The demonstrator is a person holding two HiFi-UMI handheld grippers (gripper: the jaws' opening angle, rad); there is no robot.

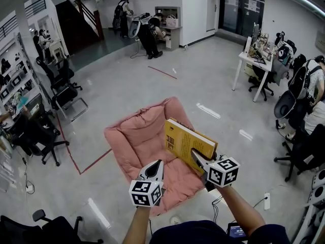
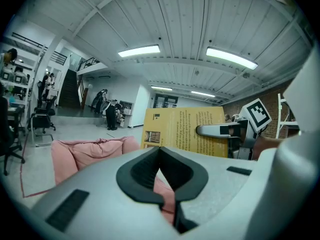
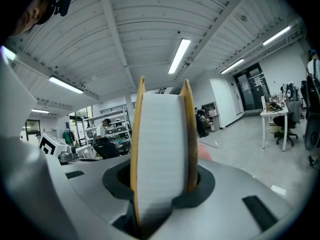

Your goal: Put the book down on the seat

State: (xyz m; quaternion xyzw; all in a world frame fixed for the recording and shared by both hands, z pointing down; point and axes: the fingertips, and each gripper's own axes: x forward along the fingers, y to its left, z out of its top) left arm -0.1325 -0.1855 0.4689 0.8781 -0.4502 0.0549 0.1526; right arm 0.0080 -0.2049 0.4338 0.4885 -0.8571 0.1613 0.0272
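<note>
The right gripper (image 1: 195, 153) grips the yellow book (image 1: 183, 142) above the three-o'clock side of the pink seat (image 1: 134, 136), ready to lower it.

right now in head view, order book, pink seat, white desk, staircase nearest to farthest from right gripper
1. book, clamped in the right gripper
2. pink seat, just below-left
3. white desk, far right
4. staircase, far back left

Far ahead of left claw (image 1: 156, 165): dark staircase (image 1: 76, 19); people (image 1: 147, 32) standing at a workstation (image 1: 170, 27).
Left of it: black office chairs (image 1: 58, 90), red floor tape (image 1: 84, 162).
Ahead-right of right claw (image 1: 195, 153): white desk (image 1: 252, 64).
Near its right: white power strip (image 1: 267, 201), lying flat.
</note>
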